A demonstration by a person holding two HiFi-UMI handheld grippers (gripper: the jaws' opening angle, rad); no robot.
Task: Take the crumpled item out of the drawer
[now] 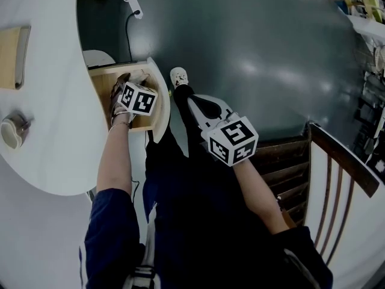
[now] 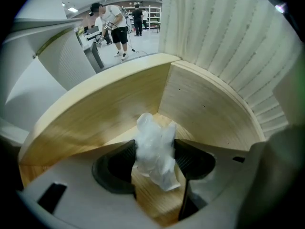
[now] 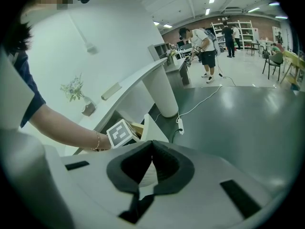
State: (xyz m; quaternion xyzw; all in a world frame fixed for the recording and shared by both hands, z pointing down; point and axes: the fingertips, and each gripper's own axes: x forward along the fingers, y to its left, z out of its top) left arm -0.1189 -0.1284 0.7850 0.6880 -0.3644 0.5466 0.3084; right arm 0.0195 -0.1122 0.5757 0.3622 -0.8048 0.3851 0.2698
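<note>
The left claw is narrowed onto the crumpled item, a white wad of thin plastic or paper. Its 2 dark pads press on either side of the wad. The item sits low inside the drawer, above the wooden floor and near the corner where the curved walls meet. I cannot tell whether its lower end rests on the wood or hangs just clear.

The step in hand looks like the lift-out. A light, even squeeze should be enough, since the wad is soft and could slip or tear loose if the grip slackens. Drawing straight back and up along the claw's own line would clear the drawer front and the edge of the white counter above.

The wad is longer than it is wide. Its long axis runs along the jaws, with 1 end poking past the tips toward the back corner and the other trailing toward the claw's throat.

The right claw is closed on nothing, held over the dark floor well apart from the drawer.
</note>
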